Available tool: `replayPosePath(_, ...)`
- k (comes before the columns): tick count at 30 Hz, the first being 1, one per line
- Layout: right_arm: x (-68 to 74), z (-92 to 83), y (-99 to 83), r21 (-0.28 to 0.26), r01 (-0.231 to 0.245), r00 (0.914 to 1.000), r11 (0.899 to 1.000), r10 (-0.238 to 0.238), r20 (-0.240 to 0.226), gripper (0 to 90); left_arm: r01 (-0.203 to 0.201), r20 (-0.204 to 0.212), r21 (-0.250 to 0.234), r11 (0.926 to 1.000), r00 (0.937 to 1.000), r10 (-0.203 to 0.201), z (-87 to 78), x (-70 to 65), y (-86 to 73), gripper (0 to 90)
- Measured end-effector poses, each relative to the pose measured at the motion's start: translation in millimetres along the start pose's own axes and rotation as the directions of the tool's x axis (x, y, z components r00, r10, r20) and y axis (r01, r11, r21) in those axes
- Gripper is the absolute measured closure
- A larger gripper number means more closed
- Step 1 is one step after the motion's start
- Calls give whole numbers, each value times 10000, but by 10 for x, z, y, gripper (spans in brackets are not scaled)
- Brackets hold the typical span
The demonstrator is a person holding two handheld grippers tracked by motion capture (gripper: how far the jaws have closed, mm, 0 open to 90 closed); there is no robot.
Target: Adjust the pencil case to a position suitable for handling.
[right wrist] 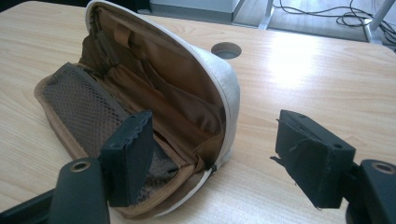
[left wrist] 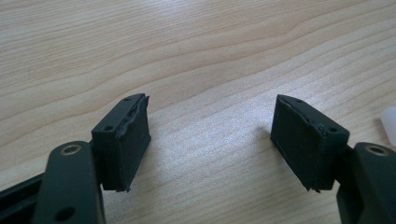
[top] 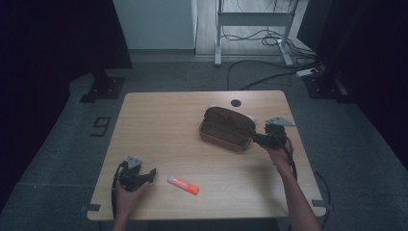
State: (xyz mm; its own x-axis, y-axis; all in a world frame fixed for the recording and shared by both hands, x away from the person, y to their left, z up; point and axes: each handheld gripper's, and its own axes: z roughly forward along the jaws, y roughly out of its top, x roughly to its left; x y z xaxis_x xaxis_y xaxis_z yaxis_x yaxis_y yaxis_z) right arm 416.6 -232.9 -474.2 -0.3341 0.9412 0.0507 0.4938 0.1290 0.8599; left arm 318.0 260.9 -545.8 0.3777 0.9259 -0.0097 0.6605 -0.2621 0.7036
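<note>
Right gripper point(top: 258, 139): I have its jaws spread wide, nothing pinched between them. In the right gripper view the end of the pouch sits in the gap, the near jaw in front of the mesh lining, the far jaw over bare wood. I cannot tell whether either pad touches the fabric.

Right hand point(top: 278, 155): I see it at the right side of the table, the gripper pointing left at the pouch's right end.

Pouch point(top: 227, 128): a brown zip case with a pale outer skin, lying open right of the table's centre, its lid flap standing up toward the far edge. Inside I see brown lining, slip pockets and a mesh panel point(right wrist: 77, 100).

Left gripper point(top: 150, 174): jaws spread apart and holding nothing; in the left gripper view I see plain wood between the pads. It rests low near the front left corner, pointing right.

Marker point(top: 183, 185): a white and orange stick lying flat on the table, just to the right of the left gripper, well apart from the pouch.

Table point(top: 159, 125): light wood, with a round cable hole point(top: 235, 102) near the far edge, just behind the pouch.
</note>
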Motion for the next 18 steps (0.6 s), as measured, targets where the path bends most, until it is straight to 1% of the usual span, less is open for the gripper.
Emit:
replayPosePath(9,-50,110,16,95,-4,10000,10000,4,15,267,-3,-1,1,10000,10000,3,0,0,0,276)
replayPosePath(13,-108,185,-4,174,-175,9998,9997,177,-129,254,-1,0,0,10000,10000,1,0,0,0,276)
replayPosePath(18,-153,265,-19,121,-307,9989,9995,311,-355,244,1,2,-2,10000,10000,-1,0,0,0,276)
